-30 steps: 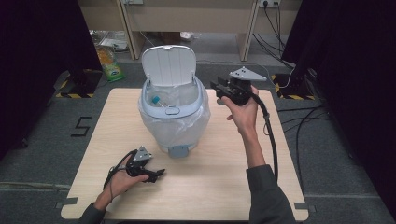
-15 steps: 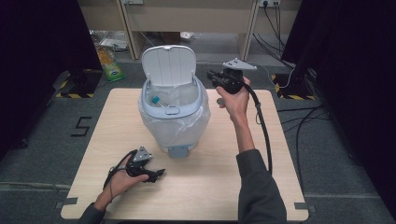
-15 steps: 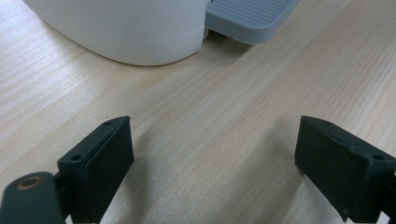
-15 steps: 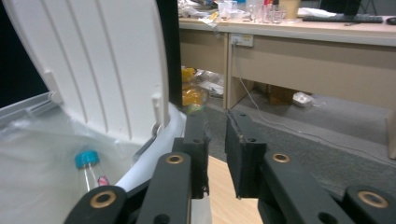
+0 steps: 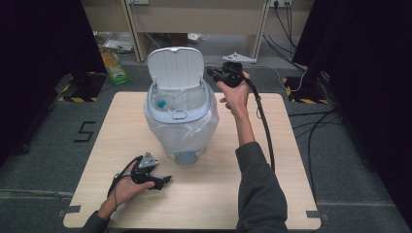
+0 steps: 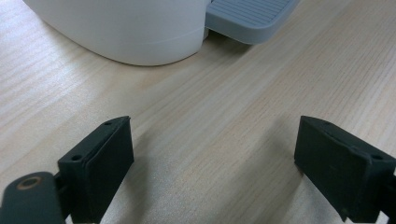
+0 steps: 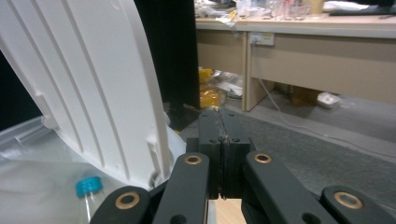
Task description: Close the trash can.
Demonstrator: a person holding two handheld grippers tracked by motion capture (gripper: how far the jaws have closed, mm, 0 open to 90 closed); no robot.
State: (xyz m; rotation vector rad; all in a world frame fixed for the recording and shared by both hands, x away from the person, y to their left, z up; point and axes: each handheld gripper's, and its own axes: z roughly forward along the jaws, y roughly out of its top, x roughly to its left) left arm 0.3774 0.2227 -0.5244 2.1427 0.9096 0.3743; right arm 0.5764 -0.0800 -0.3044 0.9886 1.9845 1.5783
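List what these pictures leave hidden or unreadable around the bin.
- Bottle in the bin: right gripper view shows its blue cap; the picture's bottom edge cuts the body.
- Lid hinge: high view, hidden behind the raised lid.
- Pedal: left gripper view, cut by the top edge.

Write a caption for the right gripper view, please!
Shut right gripper beside the bin's raised white lid, a blue-capped bottle below.

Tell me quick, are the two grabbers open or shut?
Left gripper: open, nothing between its jaws.
Right gripper: shut, holding nothing, beside the bin lid.
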